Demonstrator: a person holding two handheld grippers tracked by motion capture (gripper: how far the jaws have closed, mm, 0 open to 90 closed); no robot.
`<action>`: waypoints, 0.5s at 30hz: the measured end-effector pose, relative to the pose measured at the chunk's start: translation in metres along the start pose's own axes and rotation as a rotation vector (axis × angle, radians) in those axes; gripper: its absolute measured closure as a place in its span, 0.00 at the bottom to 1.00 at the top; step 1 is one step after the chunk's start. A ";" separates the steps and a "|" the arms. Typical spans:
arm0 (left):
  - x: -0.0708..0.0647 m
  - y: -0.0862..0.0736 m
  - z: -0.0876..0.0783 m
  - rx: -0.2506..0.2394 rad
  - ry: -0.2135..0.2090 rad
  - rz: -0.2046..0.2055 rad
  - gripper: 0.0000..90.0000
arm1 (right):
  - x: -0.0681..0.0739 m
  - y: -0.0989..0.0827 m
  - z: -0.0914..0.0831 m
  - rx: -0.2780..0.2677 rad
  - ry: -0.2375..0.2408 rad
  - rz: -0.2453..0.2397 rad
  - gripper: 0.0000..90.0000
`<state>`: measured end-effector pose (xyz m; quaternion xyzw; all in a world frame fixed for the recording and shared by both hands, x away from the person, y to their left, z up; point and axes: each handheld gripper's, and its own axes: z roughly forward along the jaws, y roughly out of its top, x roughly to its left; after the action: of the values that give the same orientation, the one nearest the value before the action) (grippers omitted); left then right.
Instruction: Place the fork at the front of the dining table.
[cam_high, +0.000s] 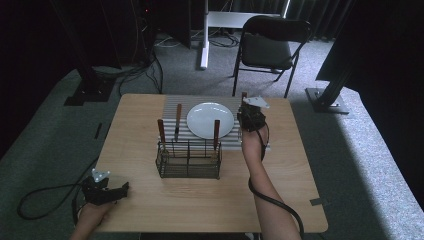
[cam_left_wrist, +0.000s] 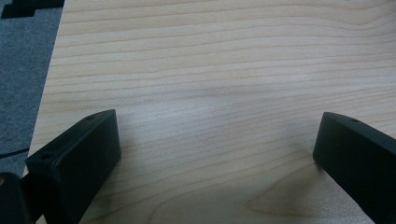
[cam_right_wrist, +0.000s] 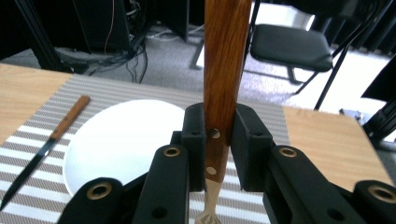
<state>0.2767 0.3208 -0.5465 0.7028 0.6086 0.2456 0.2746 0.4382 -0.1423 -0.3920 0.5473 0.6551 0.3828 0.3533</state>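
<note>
The right gripper clamps a wooden-handled utensil, probably a fork, upright right of the plate, seemingly for laying beside it. The left gripper, jaws wide and empty, rests lower left on the surface.

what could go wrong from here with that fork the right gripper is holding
1. The right gripper clamps the wooden-handled fork low on its handle, near the rivets, so the long upright handle could pivot or slip.
2. It sits beside the white plate; lowering carelessly might strike the rim.
3. The knife lies loose on the striped mat nearby and could be nudged.
</note>
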 end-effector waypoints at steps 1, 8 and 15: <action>0.000 0.000 0.000 0.000 0.000 0.000 0.01 | 0.000 -0.002 0.002 0.005 0.000 0.005 0.85; 0.000 0.000 0.000 0.000 0.000 0.000 0.01 | -0.004 -0.017 0.018 0.045 0.002 0.009 0.85; 0.000 0.000 0.000 0.000 0.000 0.000 0.01 | -0.006 -0.029 0.036 0.087 -0.001 0.014 0.85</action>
<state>0.2767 0.3208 -0.5465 0.7029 0.6085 0.2457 0.2745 0.4579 -0.1468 -0.4346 0.5670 0.6670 0.3561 0.3269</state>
